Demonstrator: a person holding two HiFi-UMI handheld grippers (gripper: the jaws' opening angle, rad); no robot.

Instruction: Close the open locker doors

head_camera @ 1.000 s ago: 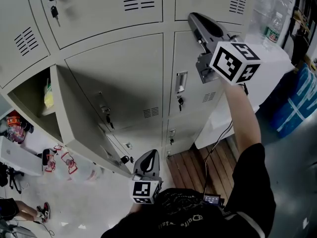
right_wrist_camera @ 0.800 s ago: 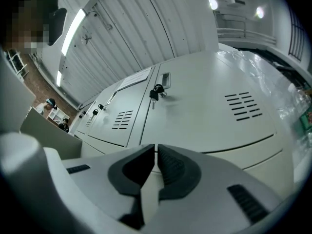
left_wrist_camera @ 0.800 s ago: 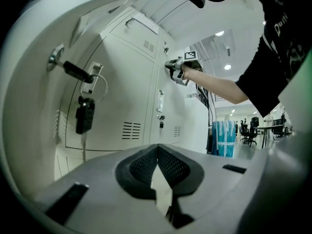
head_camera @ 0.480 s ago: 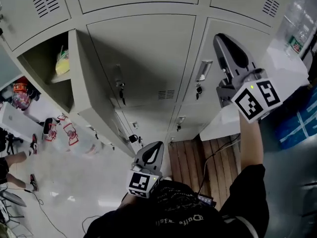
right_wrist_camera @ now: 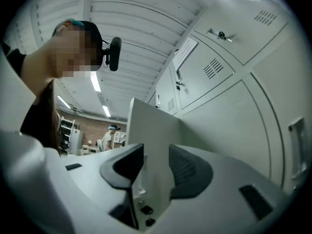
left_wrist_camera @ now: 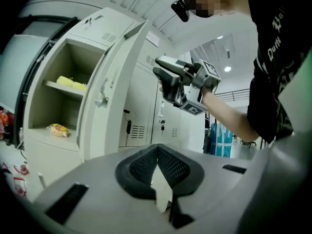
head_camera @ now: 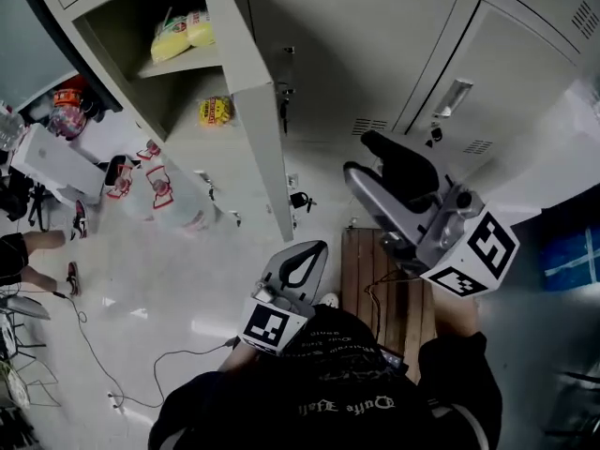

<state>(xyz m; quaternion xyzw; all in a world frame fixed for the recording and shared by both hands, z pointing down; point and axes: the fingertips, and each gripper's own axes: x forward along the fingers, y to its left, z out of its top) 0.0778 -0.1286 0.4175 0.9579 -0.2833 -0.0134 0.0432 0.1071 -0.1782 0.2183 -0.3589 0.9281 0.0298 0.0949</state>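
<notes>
Right gripper [right_wrist_camera: 155, 151] first: its jaws have just been opening and now stand wide apart, nothing between the pads, and the pale edge of the open locker door [head_camera: 246, 82] shows through the gap beyond them. It is near that door and clear of it. Left gripper [left_wrist_camera: 157, 149] is down low by the person's body, jaws closed tip to tip on nothing and touching nothing. The count: two grippers, one door standing open, swung out from the locker bank with closed doors to its right. Behind it is one open compartment [head_camera: 122, 36] holding two things: a yellow pack [head_camera: 183, 34] on the upper shelf and a small printed packet [head_camera: 216, 111] on the level below.
</notes>
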